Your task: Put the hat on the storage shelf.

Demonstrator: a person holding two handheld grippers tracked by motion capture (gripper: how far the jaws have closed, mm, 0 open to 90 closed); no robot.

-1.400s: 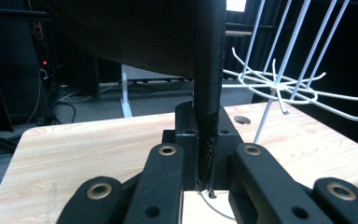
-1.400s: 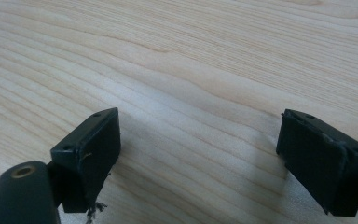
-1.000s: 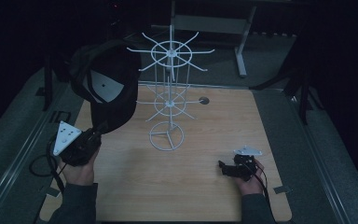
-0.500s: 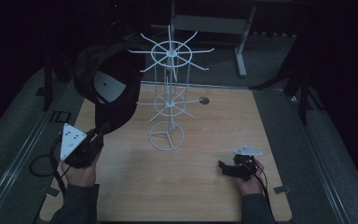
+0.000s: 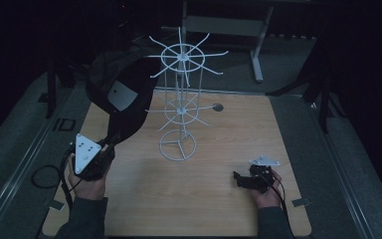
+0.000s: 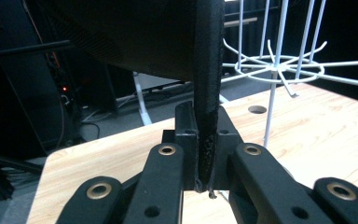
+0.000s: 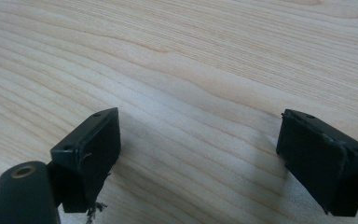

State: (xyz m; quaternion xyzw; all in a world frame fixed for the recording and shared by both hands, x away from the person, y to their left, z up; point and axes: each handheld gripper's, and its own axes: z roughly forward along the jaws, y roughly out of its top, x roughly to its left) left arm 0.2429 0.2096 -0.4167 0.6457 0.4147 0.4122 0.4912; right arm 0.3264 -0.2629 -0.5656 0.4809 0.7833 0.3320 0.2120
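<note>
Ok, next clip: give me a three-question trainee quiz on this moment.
1. True or false: the left gripper is shut on the black cap's brim.
2. The right gripper is: A) shut on a hook, B) open over bare table, C) holding the cap.
3. What white thing stands mid-table?

Key: 1 true; 2 B; 3 the wire rack.

cap (image 5: 117, 92): black, white patch | rack (image 5: 180, 107): white wire | table (image 5: 229, 144): light wood grain | tongs (image 6: 204, 140): black
</note>
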